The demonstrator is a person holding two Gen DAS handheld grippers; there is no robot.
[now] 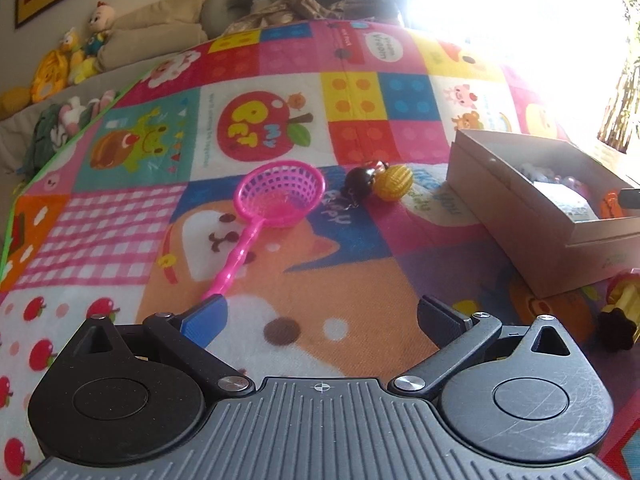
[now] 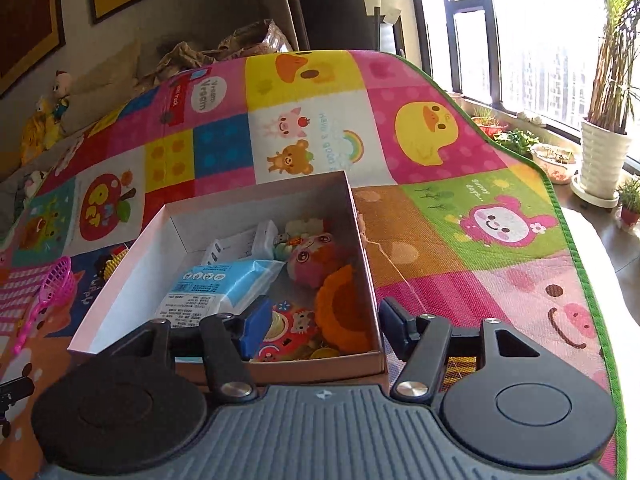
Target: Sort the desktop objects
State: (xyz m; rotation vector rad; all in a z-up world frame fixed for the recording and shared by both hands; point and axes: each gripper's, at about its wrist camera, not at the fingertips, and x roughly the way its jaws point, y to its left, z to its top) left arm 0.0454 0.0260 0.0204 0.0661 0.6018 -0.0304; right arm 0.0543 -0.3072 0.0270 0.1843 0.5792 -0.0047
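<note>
Left wrist view: the left gripper (image 1: 320,316) is held wide open and empty over the play mat (image 1: 360,280), with a pink scoop net (image 1: 276,196) lying ahead. The right gripper (image 2: 320,324) is seen half open, nothing gripped, straddling the near right corner of the cardboard box (image 2: 132,280) filled with toys.

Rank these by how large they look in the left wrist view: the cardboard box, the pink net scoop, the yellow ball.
1. cardboard box, though it lies nearer the camera and runs off the frame
2. pink net scoop
3. yellow ball, clearly the smallest
</note>
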